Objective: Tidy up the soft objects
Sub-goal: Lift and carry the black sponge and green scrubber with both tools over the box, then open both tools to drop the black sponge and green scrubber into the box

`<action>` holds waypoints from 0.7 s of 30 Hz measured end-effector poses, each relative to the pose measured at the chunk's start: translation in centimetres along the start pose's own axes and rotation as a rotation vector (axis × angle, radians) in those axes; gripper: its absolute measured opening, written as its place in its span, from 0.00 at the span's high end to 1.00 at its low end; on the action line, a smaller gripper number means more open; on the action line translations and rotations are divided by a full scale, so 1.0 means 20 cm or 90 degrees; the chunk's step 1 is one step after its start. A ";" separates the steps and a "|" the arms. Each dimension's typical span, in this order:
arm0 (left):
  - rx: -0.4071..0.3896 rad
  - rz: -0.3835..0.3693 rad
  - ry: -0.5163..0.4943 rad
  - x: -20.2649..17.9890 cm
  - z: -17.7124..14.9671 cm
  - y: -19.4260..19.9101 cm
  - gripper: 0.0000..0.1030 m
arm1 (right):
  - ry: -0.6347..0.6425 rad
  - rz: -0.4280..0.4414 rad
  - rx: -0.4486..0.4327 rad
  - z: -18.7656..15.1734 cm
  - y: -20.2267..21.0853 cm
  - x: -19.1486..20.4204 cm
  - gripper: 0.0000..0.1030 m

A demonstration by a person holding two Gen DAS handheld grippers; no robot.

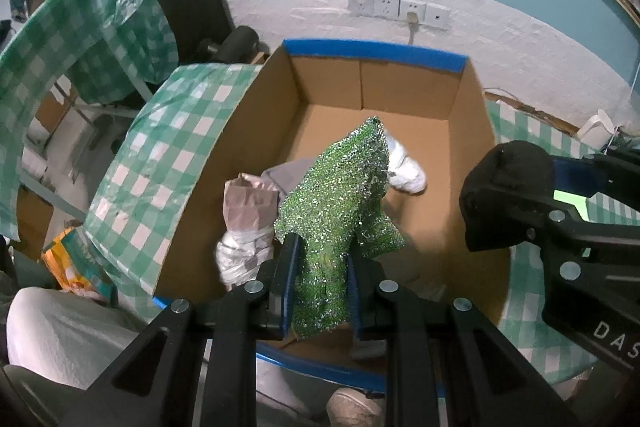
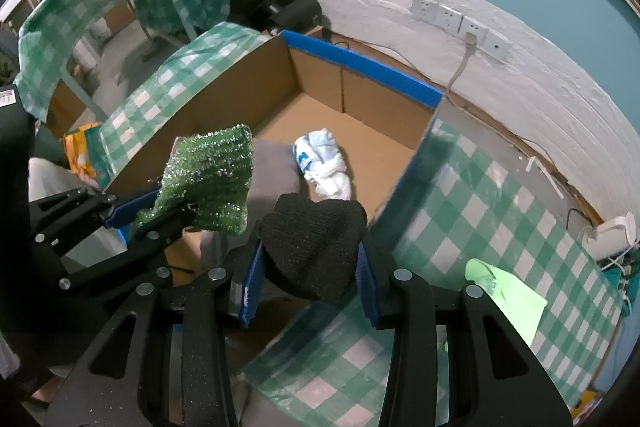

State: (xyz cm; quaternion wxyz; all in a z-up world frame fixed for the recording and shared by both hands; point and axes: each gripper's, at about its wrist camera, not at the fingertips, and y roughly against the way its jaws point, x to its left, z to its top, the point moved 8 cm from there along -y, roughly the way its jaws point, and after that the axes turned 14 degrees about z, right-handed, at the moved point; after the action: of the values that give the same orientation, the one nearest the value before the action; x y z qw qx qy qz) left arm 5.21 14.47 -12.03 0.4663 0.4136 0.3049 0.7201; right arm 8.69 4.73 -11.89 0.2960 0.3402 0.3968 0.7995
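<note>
We saw a glittering green sequined cloth, a black knitted hat, a white bundle with blue marks, and a grey cloth. The box was brown cardboard with blue tape on its rim. The bench wore green-and-white checks; a light green sheet lay there.

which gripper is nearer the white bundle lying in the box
Left. The left gripper with the green sparkly cloth hangs over the cardboard box near the white bundle; the right gripper hangs back near its edge.
</note>
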 end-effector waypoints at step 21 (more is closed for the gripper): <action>-0.019 0.053 -0.025 0.02 0.02 -0.01 0.34 | 0.014 -0.025 -0.016 0.03 -0.02 -0.01 0.33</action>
State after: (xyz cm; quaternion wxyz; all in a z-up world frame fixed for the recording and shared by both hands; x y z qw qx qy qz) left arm 5.52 14.99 -11.99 0.4478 0.4331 0.2675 0.7351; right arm 9.31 5.07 -11.94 0.3111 0.3196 0.3967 0.8023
